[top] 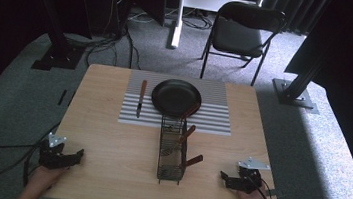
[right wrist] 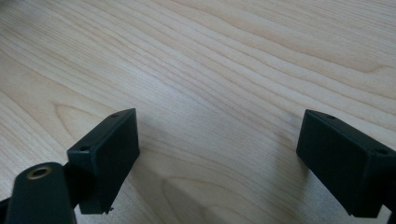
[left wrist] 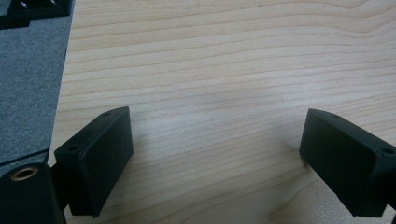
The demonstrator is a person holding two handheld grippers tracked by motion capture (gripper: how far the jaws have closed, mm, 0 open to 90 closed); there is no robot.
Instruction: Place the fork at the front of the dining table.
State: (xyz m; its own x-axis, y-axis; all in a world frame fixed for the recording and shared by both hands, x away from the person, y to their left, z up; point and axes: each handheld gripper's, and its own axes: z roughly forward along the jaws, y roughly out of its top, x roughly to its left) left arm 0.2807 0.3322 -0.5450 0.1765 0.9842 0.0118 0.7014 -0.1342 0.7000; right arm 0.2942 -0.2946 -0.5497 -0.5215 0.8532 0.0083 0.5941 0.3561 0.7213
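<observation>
High view: a person's two hands rest at the near edge of the desk (top: 110,137), one pair of tongs in each. The left tongs (top: 76,155) sit by the near left corner, the right tongs (top: 223,177) by the near right corner; both stand spread wide with nothing between the jaws, and the left and right gripper views show bare wood under each pair. Between them, just back from the near edge, stands a wire utensil rack (top: 170,151) holding three wooden-handled utensils (top: 188,131), handles leaning right. Work appears not yet begun: this reads as the starting pose, with the rack the nearest likely target. A next move would call for one pair to travel inward and close on a handle, clearing the wire sides. Beyond the rack, a striped mat (top: 213,116) lies toward the far edge, carrying a black frying pan (top: 176,97) and, left of it, a wooden-handled knife (top: 141,97). Nothing blocks either approach. A folding chair (top: 240,34) stands on the carpet past the desk.
</observation>
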